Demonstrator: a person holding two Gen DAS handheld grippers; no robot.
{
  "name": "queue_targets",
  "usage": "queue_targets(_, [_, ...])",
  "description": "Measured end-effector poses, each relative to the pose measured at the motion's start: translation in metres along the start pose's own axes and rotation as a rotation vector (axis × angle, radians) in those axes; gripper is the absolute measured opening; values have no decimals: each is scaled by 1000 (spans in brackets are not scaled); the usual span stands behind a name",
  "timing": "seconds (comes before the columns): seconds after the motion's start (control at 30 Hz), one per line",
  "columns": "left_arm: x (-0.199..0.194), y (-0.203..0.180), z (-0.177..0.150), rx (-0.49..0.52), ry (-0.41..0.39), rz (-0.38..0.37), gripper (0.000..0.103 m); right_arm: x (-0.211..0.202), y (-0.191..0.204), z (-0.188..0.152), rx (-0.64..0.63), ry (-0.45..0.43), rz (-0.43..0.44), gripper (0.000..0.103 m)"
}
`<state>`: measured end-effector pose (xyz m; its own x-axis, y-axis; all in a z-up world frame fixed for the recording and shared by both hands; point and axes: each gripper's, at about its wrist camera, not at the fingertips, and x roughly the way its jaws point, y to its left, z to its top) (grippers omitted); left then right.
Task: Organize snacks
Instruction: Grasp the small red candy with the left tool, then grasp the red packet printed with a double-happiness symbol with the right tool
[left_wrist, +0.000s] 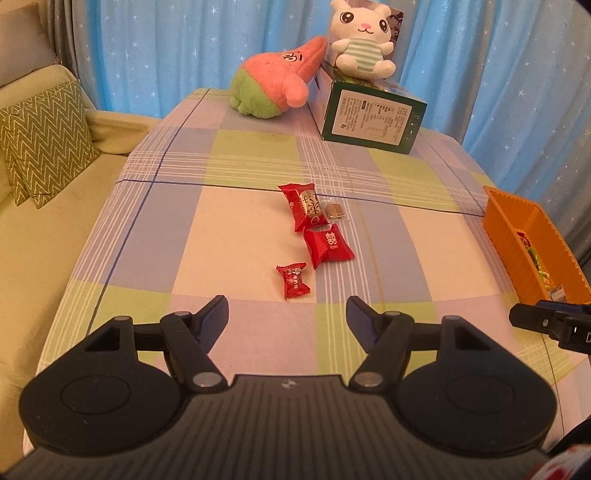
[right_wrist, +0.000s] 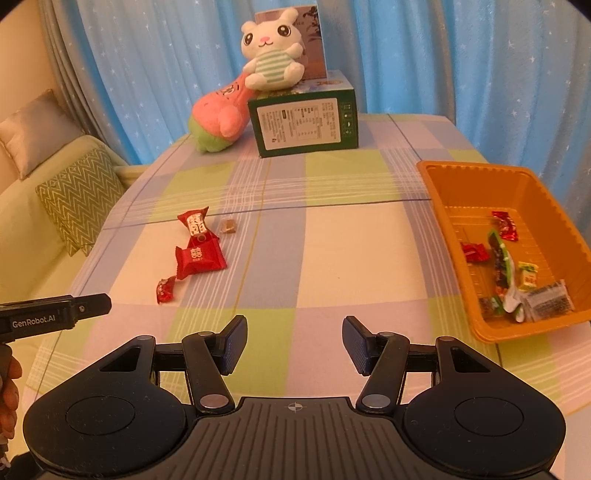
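Note:
Loose snacks lie mid-table: a small red candy (left_wrist: 293, 280) (right_wrist: 166, 288), a red pillow packet (left_wrist: 328, 247) (right_wrist: 198, 259), a red-and-white wrapper (left_wrist: 305, 205) (right_wrist: 195, 223) and a clear-wrapped brown cube (left_wrist: 334, 210) (right_wrist: 229, 226). My left gripper (left_wrist: 287, 317) is open and empty, just short of the small candy. My right gripper (right_wrist: 294, 341) is open and empty over bare cloth. An orange tray (right_wrist: 447, 218) (left_wrist: 506, 236) at the right holds several wrapped snacks.
A green box (left_wrist: 371, 116) (right_wrist: 304, 123) stands at the table's far side with a white bunny plush (left_wrist: 364, 37) (right_wrist: 271, 51) on it and a pink plush (left_wrist: 277, 79) (right_wrist: 219, 118) beside it. A sofa with a zigzag cushion (left_wrist: 42, 140) is on the left.

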<state>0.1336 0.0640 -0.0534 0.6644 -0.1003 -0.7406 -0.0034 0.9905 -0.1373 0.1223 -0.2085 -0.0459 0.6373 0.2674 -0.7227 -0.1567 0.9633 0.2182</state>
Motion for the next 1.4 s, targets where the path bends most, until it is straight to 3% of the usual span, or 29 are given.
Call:
queue_targets(0.23, [41,10,6,4,31,-18,65,34,3,9,4,20,5,57])
queue_targets(0.47, [79,10,12,7,65,-55,47,69,8,13,1,35,6,57])
queue_targets(0.73, [107,3,17,44,77,-69,34,97,16,22,-12,50,20,57])
queue_targets(0.87, [112,5,15,59,80,-62,16,106,21,26,-19,50,31,57])
queue_targets(1.1, [110,18,21,40,72,-76,15,127,33,38,-58,42,100,57])
queue_targets(1.4, [98,50,27,-9,40,-29,15,157,68,51,-128,34,203,57])
